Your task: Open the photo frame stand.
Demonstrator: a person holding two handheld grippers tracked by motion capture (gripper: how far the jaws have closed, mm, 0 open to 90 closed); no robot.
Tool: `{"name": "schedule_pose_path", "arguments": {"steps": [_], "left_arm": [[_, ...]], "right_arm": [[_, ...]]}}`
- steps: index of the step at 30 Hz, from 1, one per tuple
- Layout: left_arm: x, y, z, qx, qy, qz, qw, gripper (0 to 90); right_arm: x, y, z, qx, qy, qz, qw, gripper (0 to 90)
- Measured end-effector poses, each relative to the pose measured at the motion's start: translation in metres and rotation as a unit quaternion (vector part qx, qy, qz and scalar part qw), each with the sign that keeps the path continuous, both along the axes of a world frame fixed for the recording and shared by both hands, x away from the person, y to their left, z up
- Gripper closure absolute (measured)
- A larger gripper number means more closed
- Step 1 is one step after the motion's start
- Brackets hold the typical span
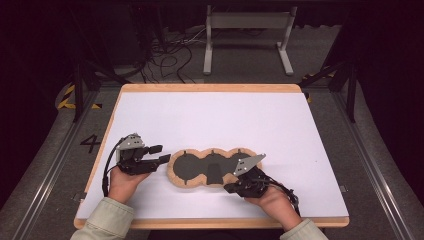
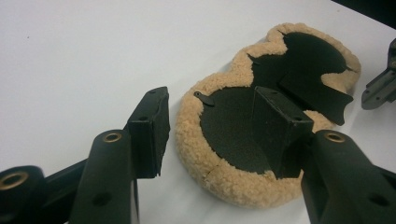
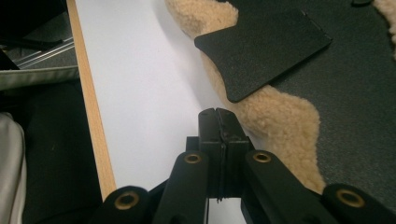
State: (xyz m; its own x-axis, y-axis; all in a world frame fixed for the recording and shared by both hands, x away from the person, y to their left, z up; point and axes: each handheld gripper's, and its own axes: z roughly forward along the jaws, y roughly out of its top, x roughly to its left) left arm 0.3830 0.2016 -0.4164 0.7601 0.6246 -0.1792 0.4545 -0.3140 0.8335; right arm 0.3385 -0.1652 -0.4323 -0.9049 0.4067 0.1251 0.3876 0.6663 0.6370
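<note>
Left gripper [image 1: 159, 154] held with jaws apart at the left end of the fleece pad [image 1: 176, 176], nothing clamped; in the left gripper view [image 2: 212, 133], one jaw over bare tabletop, the other over the pad's dark centre, whether touching it cannot be told. Right gripper [image 1: 231, 188] pressed together with nothing between the jaws, tip just beside the pad's near edge; in the right gripper view [image 3: 218, 122], jaws meeting flat, next to the tan fleece rim [image 3: 275, 121]. Pad lying flat on the white table [image 1: 210, 120], toward the near edge, made of three joined rounds with black lining [image 1: 187, 167] and a loose black flap [image 3: 261, 51] folded over the fleece. No brand, label or lettering readable on the pad or grippers. On the floor to the left of the table, a painted "4" [image 1: 90, 143] beside yellow-and-black tape [image 1: 67, 97].
</note>
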Motion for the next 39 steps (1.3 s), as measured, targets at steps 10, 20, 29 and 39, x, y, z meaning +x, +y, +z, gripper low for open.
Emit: {"name": "schedule_pose_path", "arguments": {"steps": [10, 20, 29, 39], "left_arm": [[0.001, 0.000, -0.002, 0.004, 0.007, -0.005, 1.0000, 46.4], [0.002, -0.001, -0.003, 0.006, 0.017, -0.004, 0.9998, 45.7], [0.006, -0.003, -0.008, 0.030, 0.037, 0.004, 0.9988, 47.1], [0.007, -0.005, -0.007, 0.021, 0.053, -0.005, 0.9984, 46.7]], "right_arm": [[0.004, 0.011, -0.011, 0.001, 0.005, -0.005, 1.0000, 90.0], [0.001, 0.007, 0.001, 0.029, -0.015, -0.030, 0.9990, 90.0], [0.003, 0.005, 0.011, 0.058, -0.046, -0.056, 0.9957, 90.0], [0.001, 0.001, 0.017, 0.052, -0.066, -0.064, 0.9944, 85.8]]}}
